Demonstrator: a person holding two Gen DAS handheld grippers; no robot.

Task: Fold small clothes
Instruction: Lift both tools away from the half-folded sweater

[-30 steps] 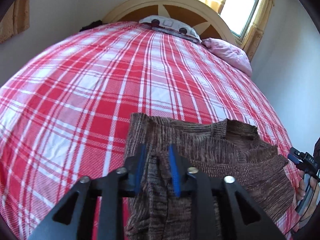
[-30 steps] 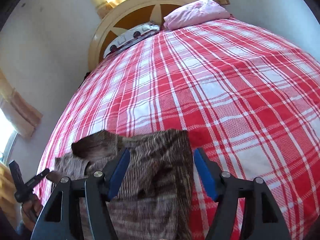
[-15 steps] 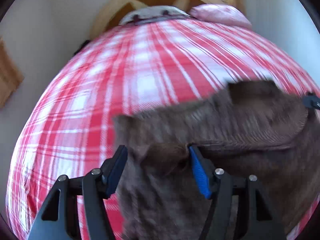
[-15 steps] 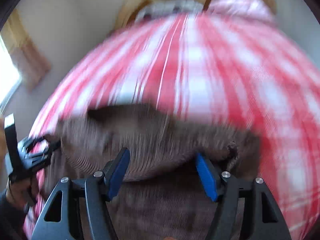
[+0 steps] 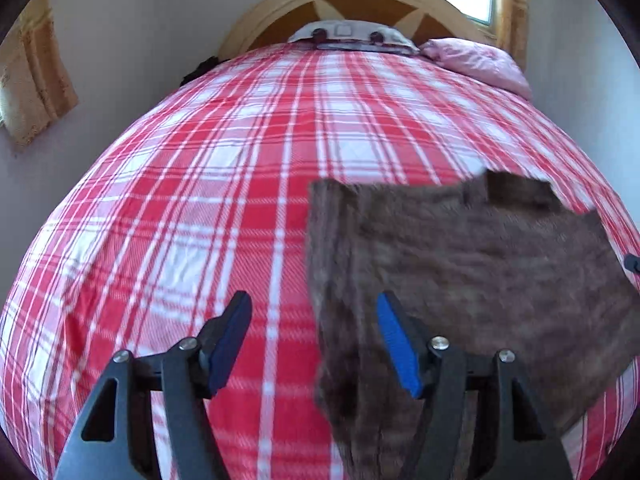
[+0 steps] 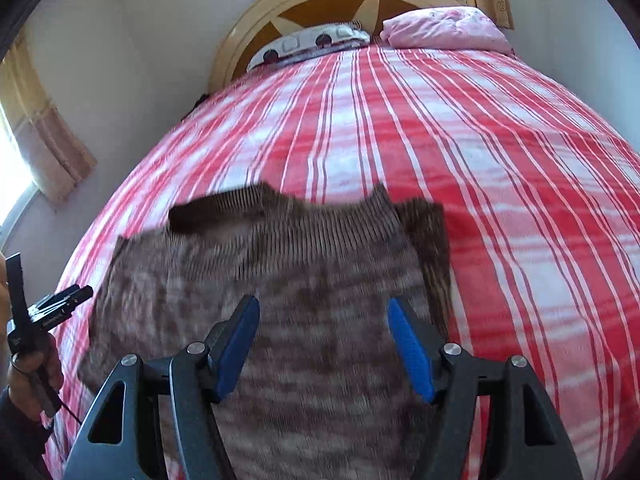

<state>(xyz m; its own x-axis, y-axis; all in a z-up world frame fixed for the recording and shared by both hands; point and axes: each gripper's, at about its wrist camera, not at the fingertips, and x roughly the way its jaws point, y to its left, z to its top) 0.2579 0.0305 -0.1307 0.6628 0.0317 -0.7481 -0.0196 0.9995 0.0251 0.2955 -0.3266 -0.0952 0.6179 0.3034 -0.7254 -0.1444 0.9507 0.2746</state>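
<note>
A small brown knitted sweater (image 5: pixel 460 264) lies flat on the red and white plaid bed (image 5: pixel 224 184). In the left wrist view it fills the lower right, and my left gripper (image 5: pixel 314 340) is open and empty over its left edge, with the right finger above the knit. In the right wrist view the sweater (image 6: pixel 304 300) lies with its ribbed collar pointing to the headboard. My right gripper (image 6: pixel 322 346) is open and empty above its middle. The left gripper (image 6: pixel 52 304) shows at the far left there, in a hand.
A wooden headboard (image 5: pixel 352 4) stands at the far end with a white patterned pillow (image 5: pixel 348 34) and a pink pillow (image 5: pixel 476 58). Walls and curtains (image 5: pixel 36 80) flank the bed. Bare plaid sheet (image 6: pixel 500 168) lies beyond and beside the sweater.
My left gripper let go of the brown fold and opened. Both grippers pulled back and swung. The sweater now lies flatter on the bed.
</note>
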